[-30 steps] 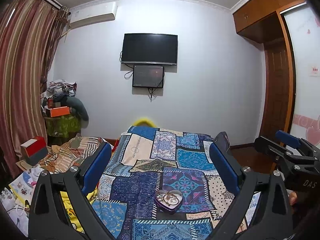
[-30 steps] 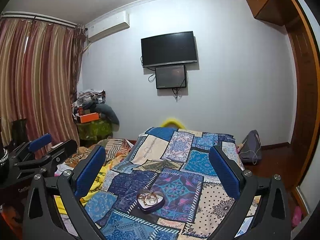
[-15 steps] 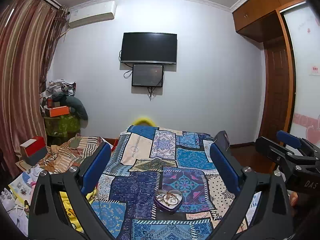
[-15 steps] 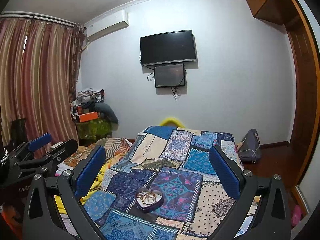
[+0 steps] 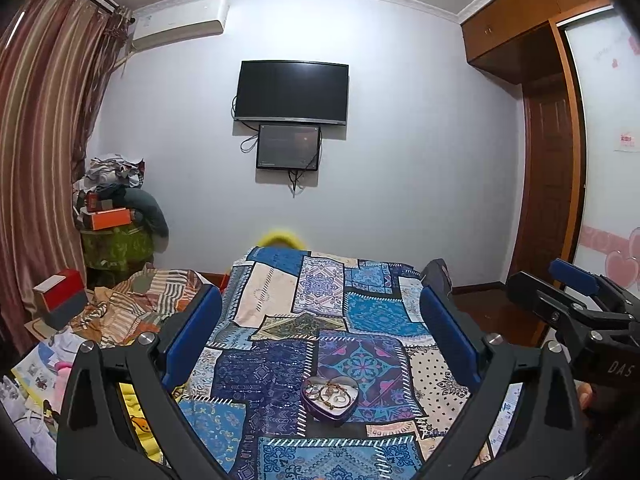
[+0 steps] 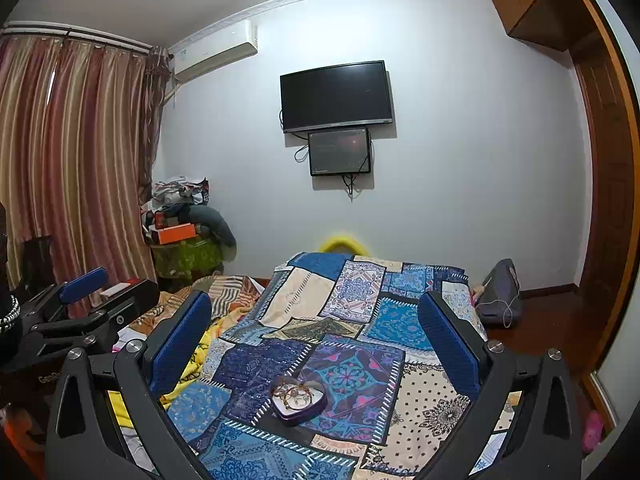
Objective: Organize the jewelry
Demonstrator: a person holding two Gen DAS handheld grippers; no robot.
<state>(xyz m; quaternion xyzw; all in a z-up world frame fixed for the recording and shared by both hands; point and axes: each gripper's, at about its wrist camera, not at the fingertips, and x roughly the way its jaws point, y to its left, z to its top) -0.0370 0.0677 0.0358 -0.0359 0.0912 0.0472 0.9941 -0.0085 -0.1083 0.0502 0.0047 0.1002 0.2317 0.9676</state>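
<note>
A purple heart-shaped box (image 5: 329,399) holding gold and silver jewelry lies open on the patchwork bedspread (image 5: 320,320). It also shows in the right wrist view (image 6: 298,399). My left gripper (image 5: 320,336) is open and empty, held above and short of the box. My right gripper (image 6: 314,336) is open and empty too, likewise above the box. Each gripper shows at the edge of the other's view: the right gripper (image 5: 576,304) and the left gripper (image 6: 80,312).
A striped blanket (image 5: 132,304) and papers lie left of the bed. A pile of clothes and an orange box (image 5: 110,218) stand by the curtain (image 5: 36,160). A grey bag (image 6: 498,292) sits on the floor right of the bed. A TV (image 5: 291,93) hangs on the far wall.
Both grippers have risen or tilted slightly; the box sits a little lower in both views. Nothing was taken hold of.
</note>
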